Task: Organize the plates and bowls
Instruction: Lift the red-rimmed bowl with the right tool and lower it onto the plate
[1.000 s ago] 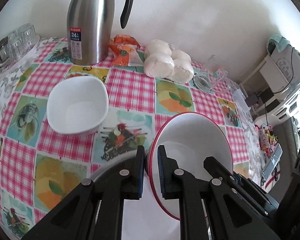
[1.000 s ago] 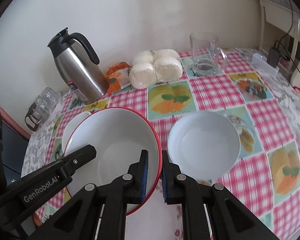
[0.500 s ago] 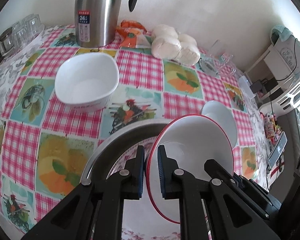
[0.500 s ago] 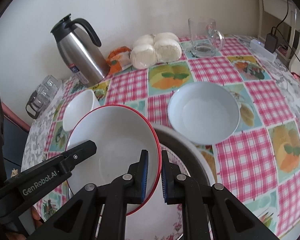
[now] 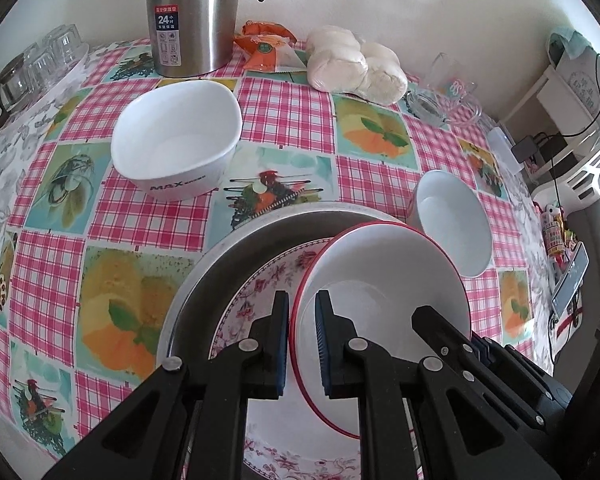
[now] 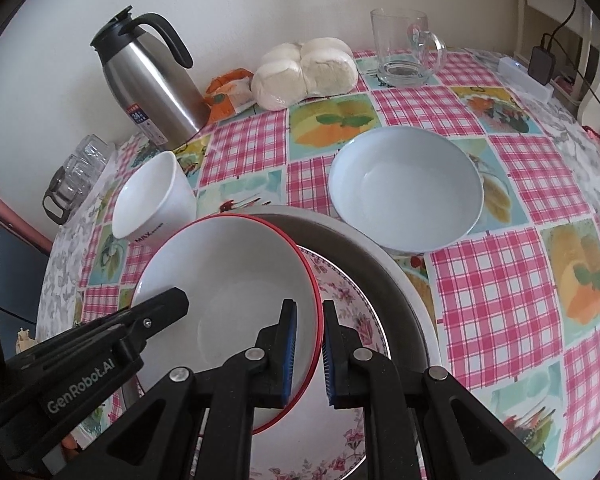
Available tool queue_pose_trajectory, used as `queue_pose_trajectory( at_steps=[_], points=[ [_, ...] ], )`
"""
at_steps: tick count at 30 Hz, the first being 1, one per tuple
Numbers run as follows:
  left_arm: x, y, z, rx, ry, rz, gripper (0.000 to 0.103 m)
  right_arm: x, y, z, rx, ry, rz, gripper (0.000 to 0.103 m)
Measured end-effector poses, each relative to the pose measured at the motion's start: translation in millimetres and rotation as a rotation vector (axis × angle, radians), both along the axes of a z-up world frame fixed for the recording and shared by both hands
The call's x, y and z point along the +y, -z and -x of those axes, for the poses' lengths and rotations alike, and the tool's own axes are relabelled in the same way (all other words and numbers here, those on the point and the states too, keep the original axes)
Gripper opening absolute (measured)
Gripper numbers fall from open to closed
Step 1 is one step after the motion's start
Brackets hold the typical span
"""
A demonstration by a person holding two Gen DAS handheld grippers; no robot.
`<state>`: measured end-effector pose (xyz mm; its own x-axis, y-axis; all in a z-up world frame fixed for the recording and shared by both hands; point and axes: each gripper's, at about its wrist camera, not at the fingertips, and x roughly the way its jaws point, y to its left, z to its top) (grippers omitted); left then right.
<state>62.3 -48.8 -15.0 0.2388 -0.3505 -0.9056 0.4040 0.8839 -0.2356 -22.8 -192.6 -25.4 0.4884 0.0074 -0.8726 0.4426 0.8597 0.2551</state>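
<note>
Flask point(image 5: 192, 16) top and floral plate point(image 5: 260, 304) cut off.

A lived-in home, at a dining spot set against a plain pale wall. The desk point(image 6: 500, 272) wears a pink checked oilcloth with fruit pictures. At its far edge stand a steel thermos jug point(image 6: 152, 80), a bag of steamed buns point(image 6: 304, 72), an orange snack packet point(image 5: 268, 50) and a glass mug point(image 6: 404, 48). To the right, a white shelf unit point(image 5: 572, 96) holds chargers and cables.
</note>
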Motion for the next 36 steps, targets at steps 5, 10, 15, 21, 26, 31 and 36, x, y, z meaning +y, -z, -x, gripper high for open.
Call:
queue_pose_trajectory(
  at_steps=[5,10,15,21,26,31,36],
  points=[
    [2,0,-1,0.002,-0.007,-0.009,0.013,3,0,-1,-0.002,-0.015,0.002,0.014],
    [6,0,-4,0.007,-0.017,-0.008,0.013,9,-1,-3,-0.001,-0.036,0.009,0.015],
    [9,4,-9,0.027,-0.017,-0.015,0.013,13,-1,-4,0.001,-0.054,0.018,0.016],
    [9,13,-11,0.055,-0.016,-0.039,0.013,19,-1,-7,0.016,-0.082,0.045,0.016],
    [9,16,-12,0.067,-0.017,-0.045,0.013,23,0,-8,0.033,-0.096,0.063,0.016],
    [6,18,-11,0.071,-0.005,-0.056,0.013,22,3,-8,0.047,-0.097,0.053,0.016],
    [3,24,-10,0.092,0.005,-0.052,0.013,19,8,-10,0.073,-0.092,0.041,0.016]
  ],
)
